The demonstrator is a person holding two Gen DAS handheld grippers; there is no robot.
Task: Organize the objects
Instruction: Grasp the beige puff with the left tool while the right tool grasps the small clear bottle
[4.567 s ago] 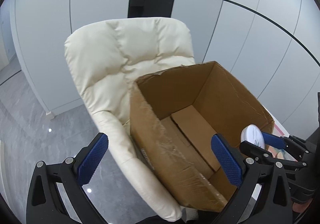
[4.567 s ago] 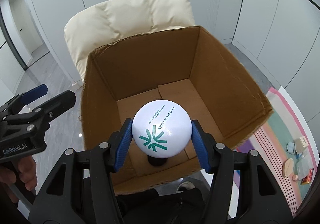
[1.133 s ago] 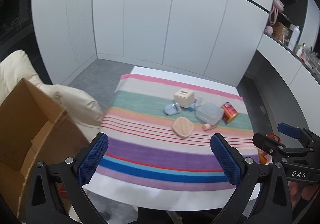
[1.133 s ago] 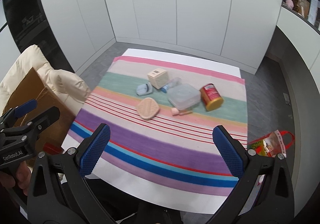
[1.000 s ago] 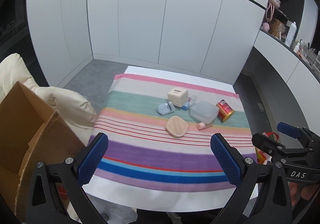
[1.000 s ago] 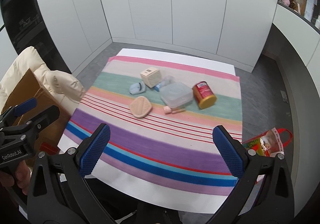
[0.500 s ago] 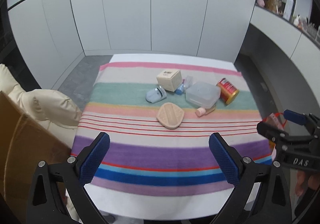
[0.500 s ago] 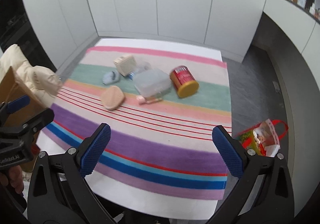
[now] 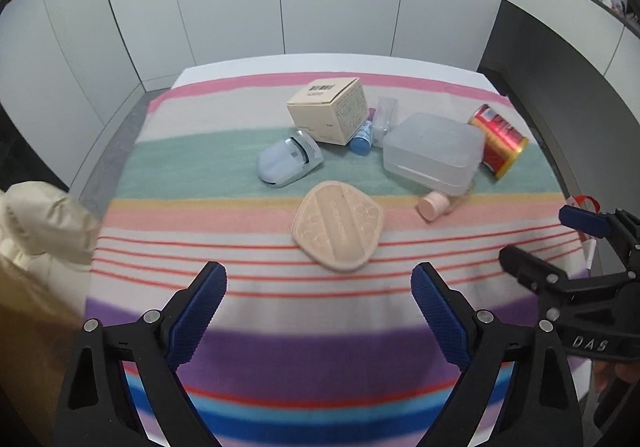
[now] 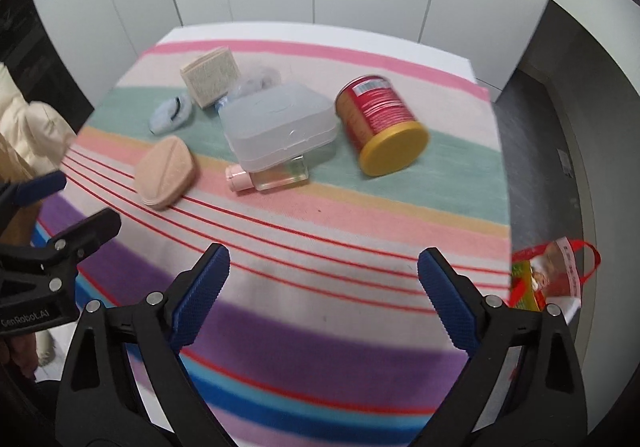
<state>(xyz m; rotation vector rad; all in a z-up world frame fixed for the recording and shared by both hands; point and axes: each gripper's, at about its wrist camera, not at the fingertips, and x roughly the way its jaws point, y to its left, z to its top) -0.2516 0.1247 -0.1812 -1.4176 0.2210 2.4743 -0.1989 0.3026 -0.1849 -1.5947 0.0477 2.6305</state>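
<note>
Several small items lie on a striped cloth (image 9: 320,343) over a table. A beige powder puff (image 9: 338,225) is nearest my left gripper (image 9: 319,303), whose jaws are closing with nothing between them. Behind it are a pale blue clip-like case (image 9: 286,161), a cream carton (image 9: 330,109), a clear plastic box (image 9: 434,151) and a red can (image 9: 498,139). In the right wrist view, my right gripper (image 10: 323,287) hovers above the cloth in front of the clear box (image 10: 278,123), a pink-capped bottle (image 10: 268,173) and the red can (image 10: 376,123); its jaws are closing, empty.
A cream padded chair (image 9: 40,223) and the brown edge of a cardboard box (image 9: 28,327) sit at the left of the table. A red-handled bag (image 10: 548,275) lies on the floor at the right. White cabinet walls stand behind.
Both grippers have swung away from the box, the right one having let go of the white ball, and have come down closer over the table; the items look larger. Both jaws have narrowed slightly.
</note>
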